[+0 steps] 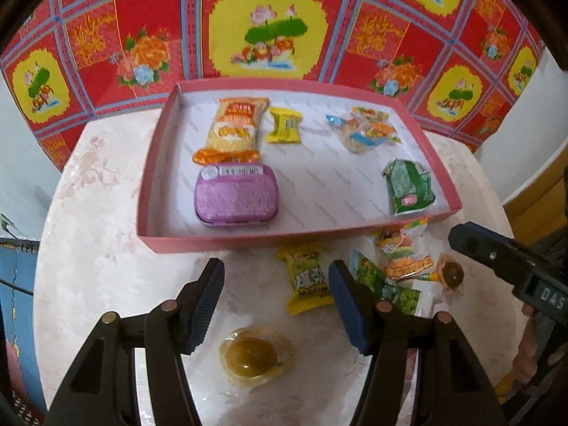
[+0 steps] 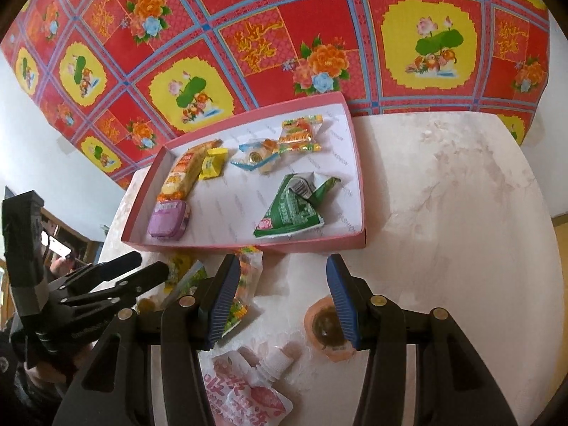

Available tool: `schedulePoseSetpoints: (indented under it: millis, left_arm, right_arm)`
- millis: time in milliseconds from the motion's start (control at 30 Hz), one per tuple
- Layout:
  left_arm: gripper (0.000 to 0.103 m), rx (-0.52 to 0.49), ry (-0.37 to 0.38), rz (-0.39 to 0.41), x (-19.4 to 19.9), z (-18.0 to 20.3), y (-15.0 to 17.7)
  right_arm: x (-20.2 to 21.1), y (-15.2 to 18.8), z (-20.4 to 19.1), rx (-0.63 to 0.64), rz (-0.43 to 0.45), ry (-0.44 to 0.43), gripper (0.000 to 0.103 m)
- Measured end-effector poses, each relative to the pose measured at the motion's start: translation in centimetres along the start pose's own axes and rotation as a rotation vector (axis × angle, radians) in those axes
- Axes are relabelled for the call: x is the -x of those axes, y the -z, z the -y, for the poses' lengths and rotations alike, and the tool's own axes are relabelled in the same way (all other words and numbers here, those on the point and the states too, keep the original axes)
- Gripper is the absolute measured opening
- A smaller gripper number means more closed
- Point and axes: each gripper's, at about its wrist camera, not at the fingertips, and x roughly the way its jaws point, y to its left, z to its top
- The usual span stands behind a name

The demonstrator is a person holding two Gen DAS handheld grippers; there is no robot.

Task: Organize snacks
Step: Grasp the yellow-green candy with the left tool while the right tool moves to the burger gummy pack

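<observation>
Both tools stand apart and empty. The left tool hangs over a jelly cup on the near counter; the right tool straddles bare counter, one pad close beside a second cup. The box lies just beyond. Risks, I judge — slick rounded cups squirting sideways from the pads, or the near pouch and wrappers getting caught along.

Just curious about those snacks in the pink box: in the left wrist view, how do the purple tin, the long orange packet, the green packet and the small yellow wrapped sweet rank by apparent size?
1. Purple tin, which is also nearest the camera
2. Long orange packet, a close second
3. Green packet
4. Small yellow wrapped sweet
</observation>
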Motion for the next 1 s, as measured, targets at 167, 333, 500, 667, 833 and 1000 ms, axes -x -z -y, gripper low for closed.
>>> schedulePoseSetpoints:
  millis: [167,333,500,667,833,1000]
  left_arm:
    - [0.064,-0.006,-0.021,-0.005,-1.1,0.4,0.3]
    - [0.060,-0.028,-0.053,0.020,-1.3,0.7,0.5]
    - [0.059,-0.051,-0.076,0.042,-1.4,1.0,0.6]
    - [0.051,-0.065,-0.102,0.068,-1.5,1.1,0.8]
    - [0.031,-0.050,-0.116,0.084,-1.3,0.5,0.9]
    - [0.030,-0.029,-0.100,0.082,-1.1,-0.2,0.9]
  right_arm:
    - [-0.5,0.2,0.0,0.003,-0.010,-0.009,0.052]
    - [-1.0,0.3,-0.1,0.002,-0.025,-0.008,0.052]
    - [-1.5,0.5,-0.1,-0.002,-0.038,-0.002,0.052]
    - [-1.7,0.9,-0.2,-0.006,-0.043,-0.006,0.052]
    - [-1.7,1.1,-0.3,-0.004,-0.043,-0.004,0.052]
    - [-1.5,1.2,-0.6,0.004,-0.042,-0.006,0.052]
